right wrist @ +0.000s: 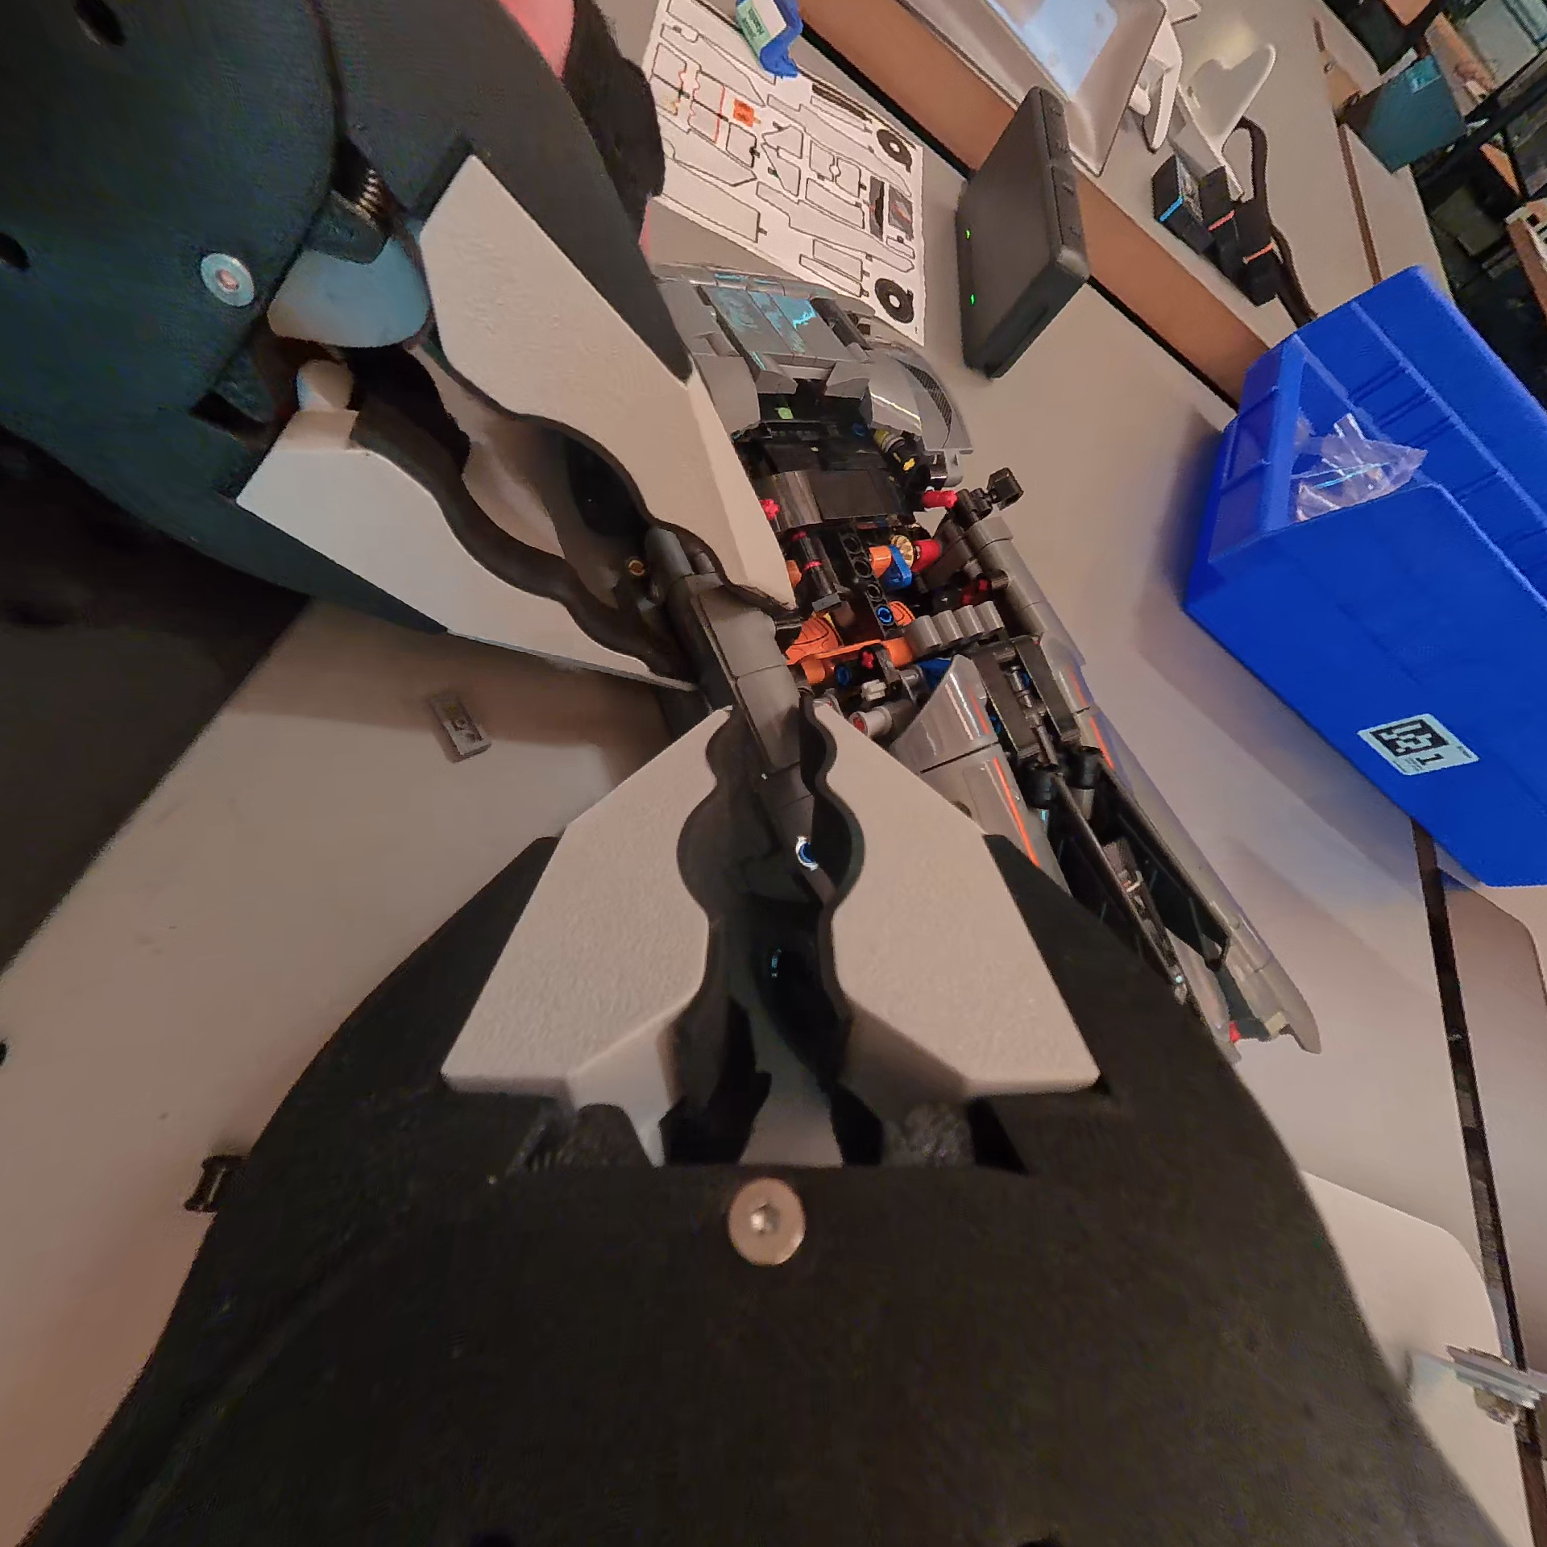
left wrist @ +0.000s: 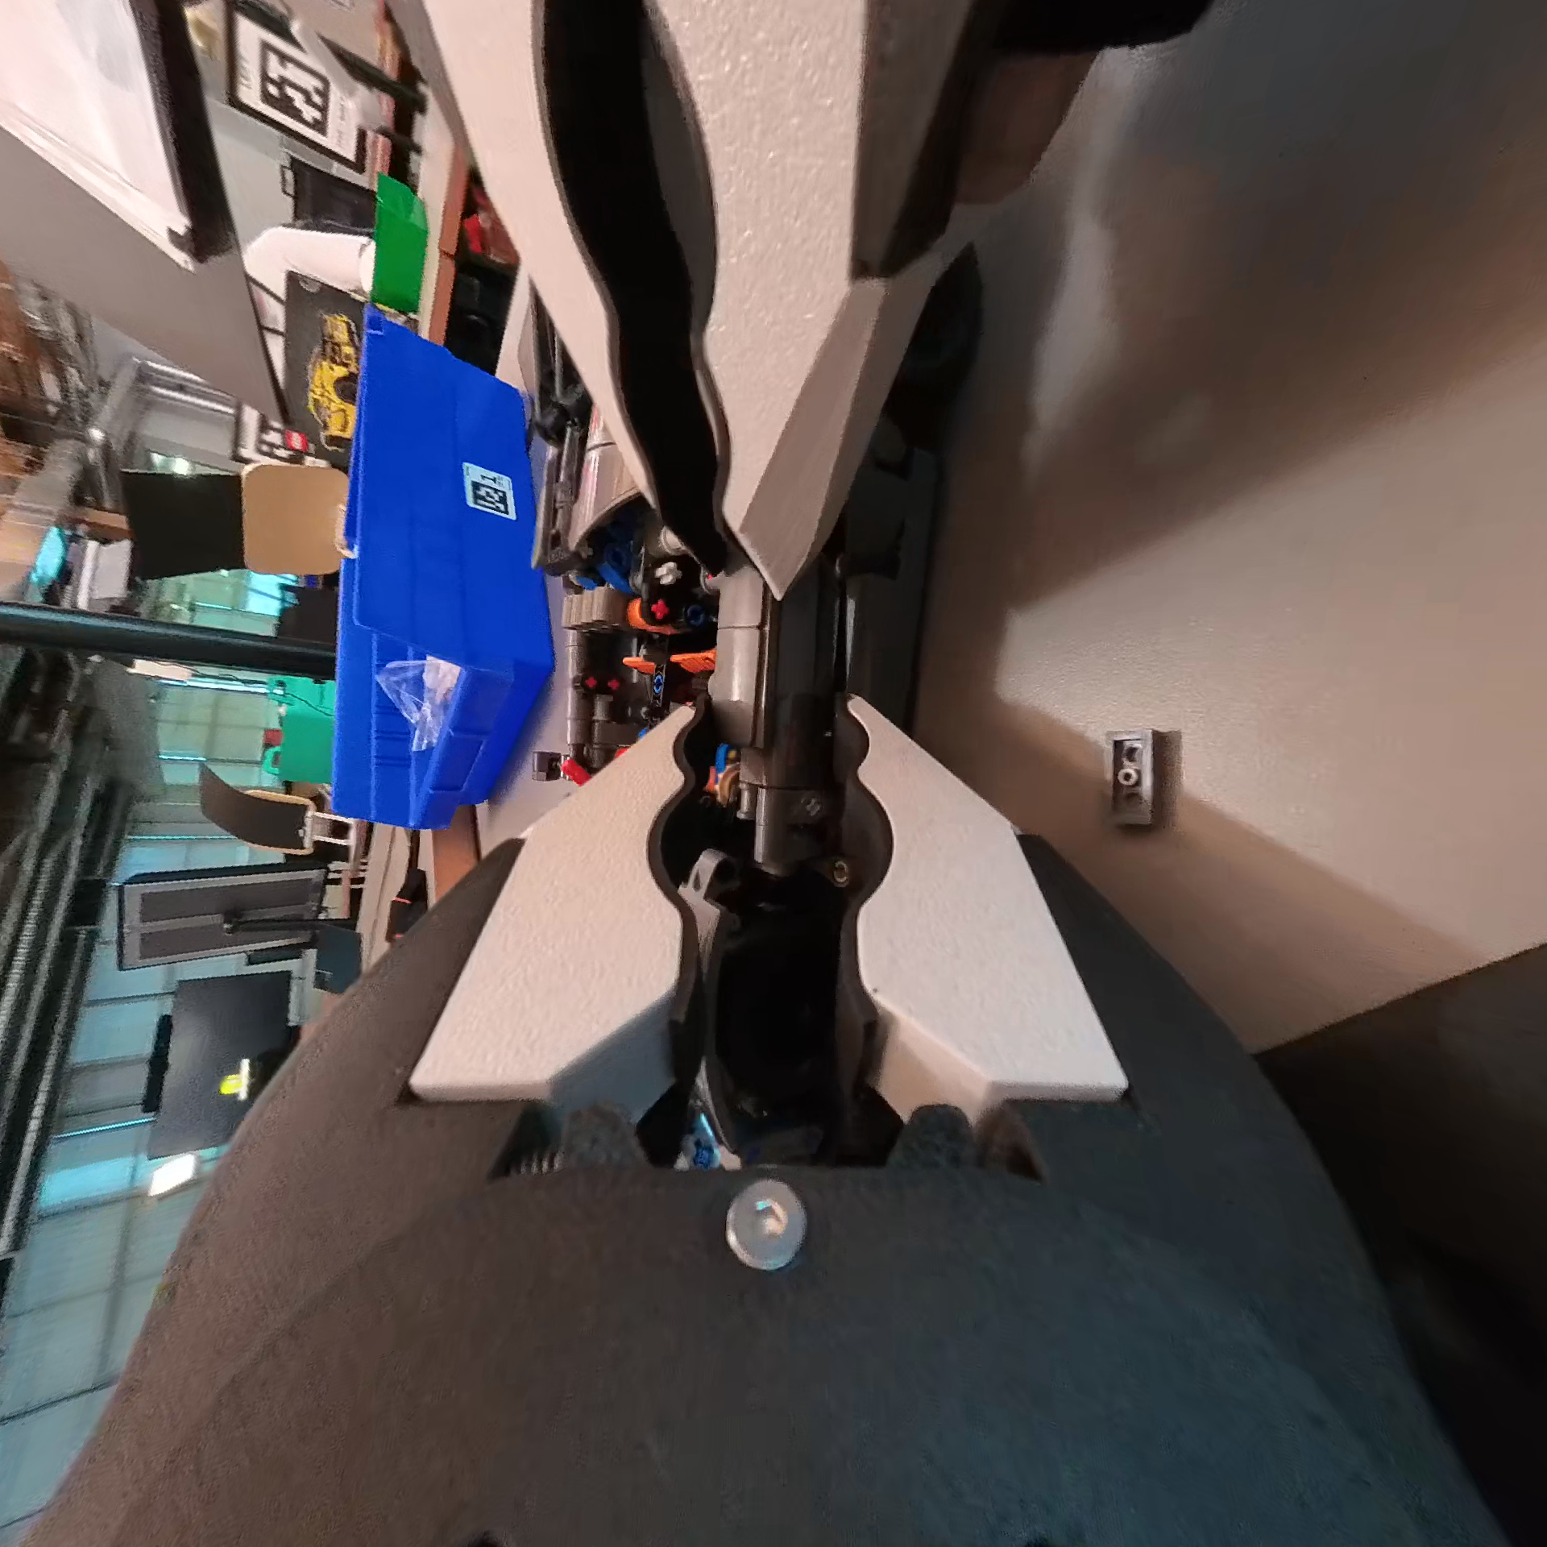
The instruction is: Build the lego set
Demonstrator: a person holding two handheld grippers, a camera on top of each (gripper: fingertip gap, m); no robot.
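Note:
A partly built grey lego car (right wrist: 845, 494) with orange, red and blue inner parts lies on the white table (right wrist: 1130, 519). My right gripper (right wrist: 777, 716) is shut on the grey and black beam along the car's near side. My left gripper (right wrist: 741, 640) reaches in from the upper left and is shut on the same beam, tip to tip with the right one. In the left wrist view the left gripper (left wrist: 770, 711) clamps the dark beam, the right gripper (left wrist: 753, 582) meets it from above, and the car's inner parts (left wrist: 645, 653) show behind them.
A small grey plate (right wrist: 459, 727) lies loose on the table left of the grippers; it also shows in the left wrist view (left wrist: 1134, 774). A blue bin (right wrist: 1381, 586) holding a clear bag stands right of the car. A sticker sheet (right wrist: 795, 151) and a black device (right wrist: 1021, 243) lie behind. The tips of both grippers are at nearly the same place.

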